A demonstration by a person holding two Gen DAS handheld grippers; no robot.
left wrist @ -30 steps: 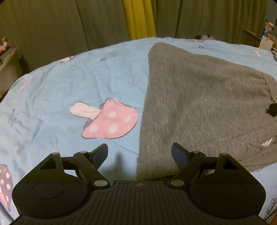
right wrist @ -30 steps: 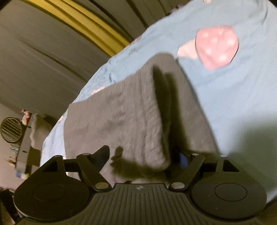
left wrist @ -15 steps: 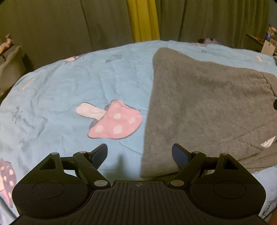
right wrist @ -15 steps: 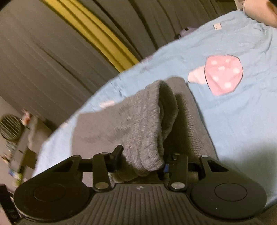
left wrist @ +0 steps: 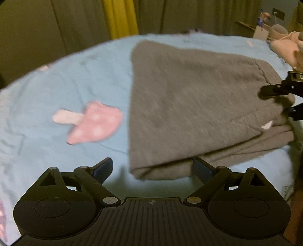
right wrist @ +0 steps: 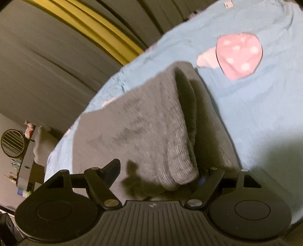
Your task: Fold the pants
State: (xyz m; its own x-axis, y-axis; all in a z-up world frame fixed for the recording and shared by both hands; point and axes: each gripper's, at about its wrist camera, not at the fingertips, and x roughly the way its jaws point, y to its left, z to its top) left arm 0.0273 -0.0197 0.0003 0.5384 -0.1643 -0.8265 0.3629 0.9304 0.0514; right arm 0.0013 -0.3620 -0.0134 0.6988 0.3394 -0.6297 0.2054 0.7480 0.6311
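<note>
Pants (left wrist: 193, 106) folded on bedsheet (left wrist: 56, 79), curtain (left wrist: 121, 17) apparently behind

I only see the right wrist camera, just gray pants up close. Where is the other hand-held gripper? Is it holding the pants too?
Observer: No. The left hand-held gripper is open at the near folded corner of the pants and grips nothing.
Child: Do the pants have a label?
Observer: Yes. A small white tag peeks out between the layers, close to the right hand-held gripper.
Child: Is anything else around?
Observer: Something pink and soft sits past the bed's far right corner.
</note>
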